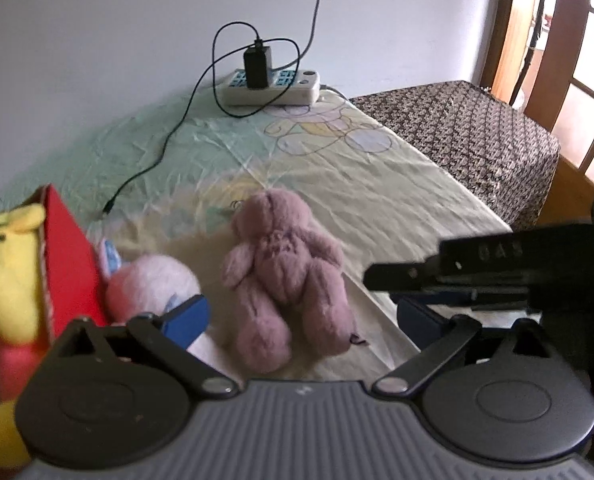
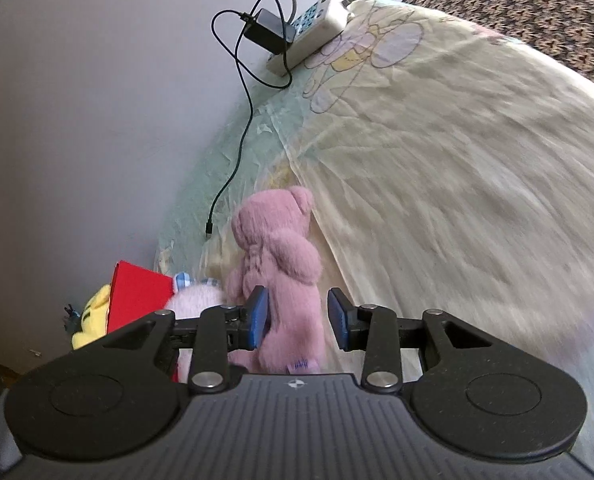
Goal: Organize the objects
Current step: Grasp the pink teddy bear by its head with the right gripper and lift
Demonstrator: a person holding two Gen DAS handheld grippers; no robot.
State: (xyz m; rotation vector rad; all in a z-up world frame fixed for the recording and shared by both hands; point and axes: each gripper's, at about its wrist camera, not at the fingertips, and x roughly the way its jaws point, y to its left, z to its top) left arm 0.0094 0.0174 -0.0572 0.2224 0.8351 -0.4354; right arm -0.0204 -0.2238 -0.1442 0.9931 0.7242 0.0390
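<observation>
A mauve plush bear (image 1: 285, 276) lies on its back on the bedsheet. My left gripper (image 1: 303, 314) is open, its blue pads either side of the bear's legs and above them. In the right wrist view the bear (image 2: 281, 264) lies between my right gripper's (image 2: 297, 316) open pads; the left pad (image 2: 258, 316) touches its side, the right pad stands apart. My right gripper also shows from the side in the left wrist view (image 1: 457, 272). A pink plush (image 1: 153, 284) lies left of the bear. A yellow plush (image 1: 5, 276) sits in a red box (image 1: 71, 264).
A white power strip (image 1: 273, 86) with a black charger and its trailing cable (image 1: 145, 168) lies at the far end by the wall. The bed's right edge (image 1: 457, 184) drops off beside a patterned brown cover (image 1: 477, 132).
</observation>
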